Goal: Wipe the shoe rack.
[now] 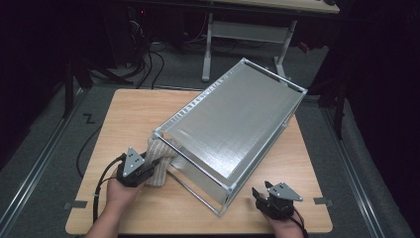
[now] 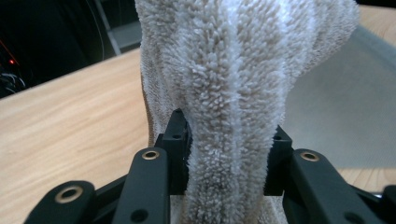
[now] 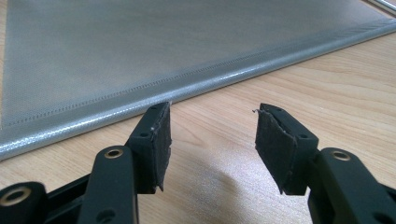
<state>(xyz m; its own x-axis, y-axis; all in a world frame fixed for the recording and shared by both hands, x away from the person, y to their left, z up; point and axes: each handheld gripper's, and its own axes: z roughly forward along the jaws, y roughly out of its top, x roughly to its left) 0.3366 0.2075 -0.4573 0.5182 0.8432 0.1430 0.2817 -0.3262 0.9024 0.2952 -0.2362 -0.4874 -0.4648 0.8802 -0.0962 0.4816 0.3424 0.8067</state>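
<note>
A fluffy beige towel (image 1: pixel 158 162) hangs bunched at the near left corner of a grey mesh box (image 1: pixel 233 119) with a metal frame, which stands slantwise on the wooden table (image 1: pixel 124 114). My left gripper (image 1: pixel 151 166) is shut on the towel (image 2: pixel 233 93); both pads press into a thick fold of it. My right gripper (image 1: pixel 258 194) rests near the table's front right, just off the box's near corner. In the right gripper view its jaws (image 3: pixel 210 140) stand open with bare wood between them, facing the box's mesh wall (image 3: pixel 140 56).
The box covers most of the table's middle and right. Bare wood lies at the left and along the front edge. Beyond the table are a dark floor with cables (image 1: pixel 148 64) and a white desk frame (image 1: pixel 247 34).
</note>
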